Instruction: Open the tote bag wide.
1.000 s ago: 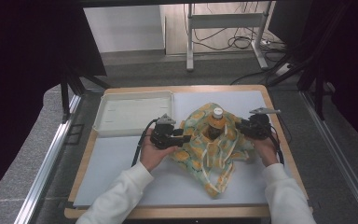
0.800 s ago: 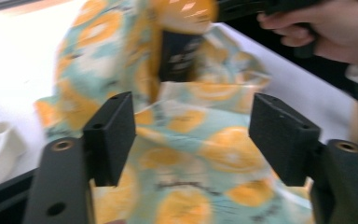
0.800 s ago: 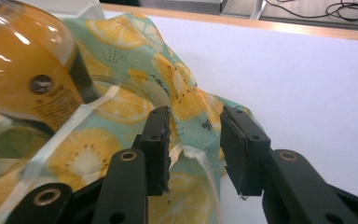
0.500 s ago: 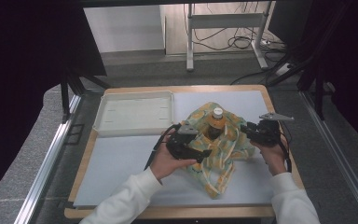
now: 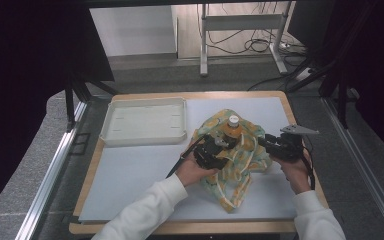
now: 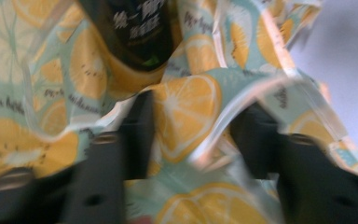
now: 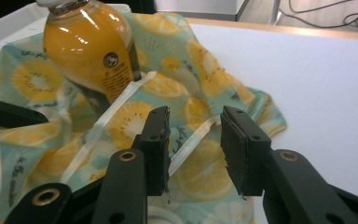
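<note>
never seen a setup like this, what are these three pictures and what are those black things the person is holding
A person sits at a table and holds a hand-held tool in each hand: the left gripper and the right gripper. Each has two black jaws and a small camera.

The high view looks down from above the table. The other two pictures come from the grippers' own cameras, looking along their jaws.

On the white mat lie an empty white tray and a lemon-print cloth bag bunched around an upright bottle of orange drink.

The left gripper's jaws have just been closing, with a fold of the bag between them. The right gripper's jaws stand apart over the bag, with a white strap running between them; whether they grip it I cannot tell.
</note>
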### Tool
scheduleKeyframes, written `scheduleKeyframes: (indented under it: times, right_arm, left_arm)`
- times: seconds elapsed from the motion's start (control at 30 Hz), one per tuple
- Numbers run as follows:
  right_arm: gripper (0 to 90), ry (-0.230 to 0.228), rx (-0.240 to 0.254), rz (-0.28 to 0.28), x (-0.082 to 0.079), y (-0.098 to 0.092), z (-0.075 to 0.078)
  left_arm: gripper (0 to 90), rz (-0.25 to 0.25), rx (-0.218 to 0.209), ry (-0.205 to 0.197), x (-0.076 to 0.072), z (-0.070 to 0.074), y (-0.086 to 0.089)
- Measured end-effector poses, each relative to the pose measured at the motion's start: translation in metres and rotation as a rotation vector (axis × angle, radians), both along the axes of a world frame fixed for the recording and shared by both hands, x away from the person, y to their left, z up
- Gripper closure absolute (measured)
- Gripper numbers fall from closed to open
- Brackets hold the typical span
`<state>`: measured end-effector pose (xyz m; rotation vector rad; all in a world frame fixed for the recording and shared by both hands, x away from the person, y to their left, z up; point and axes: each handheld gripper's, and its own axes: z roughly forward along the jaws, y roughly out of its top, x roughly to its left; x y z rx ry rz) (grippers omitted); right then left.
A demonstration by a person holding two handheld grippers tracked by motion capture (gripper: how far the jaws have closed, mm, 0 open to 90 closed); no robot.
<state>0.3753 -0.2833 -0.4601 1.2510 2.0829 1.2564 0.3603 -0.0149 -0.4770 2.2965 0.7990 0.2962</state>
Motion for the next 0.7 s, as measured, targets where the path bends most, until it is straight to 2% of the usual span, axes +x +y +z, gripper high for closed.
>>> scheduleKeyframes:
  times: [0.07,0.23,0.3,0.37,0.47,0.57,0.63,0.7]
  right_arm:
    - [59.0,0.017,0.014,0.012,-0.002,0.0,-0.002]
    - [49.2,0.063,-0.007,0.072,-0.007,0.01,-0.009]
    - [40.8,0.113,-0.026,0.087,-0.006,0.017,-0.013]
    - [35.8,0.166,-0.05,0.069,-0.003,0.022,-0.018]
    - [32.0,0.243,-0.012,0.034,0.002,0.023,-0.027]
    - [35.4,0.279,0.04,0.059,0.003,0.025,-0.032]
    - [48.4,0.275,0.027,0.077,0.002,0.029,-0.034]
    - [65.8,0.252,0.013,0.079,0.001,0.032,-0.033]
  left_arm:
    - [73.6,-0.002,-0.017,0.01,0.001,-0.001,0.004]
    - [82.4,0.003,-0.056,0.03,0.003,-0.001,0.013]
    - [83.8,0.007,-0.07,0.036,0.003,-0.001,0.016]
    - [85.4,0.007,-0.082,0.04,0.003,0.0,0.018]
    - [86.8,0.008,-0.093,0.037,0.002,0.001,0.021]
    - [87.4,0.009,-0.105,0.033,0.001,0.002,0.023]
    - [87.3,0.008,-0.115,0.036,0.0,0.003,0.026]
    - [87.3,0.012,-0.124,0.034,-0.001,0.004,0.028]
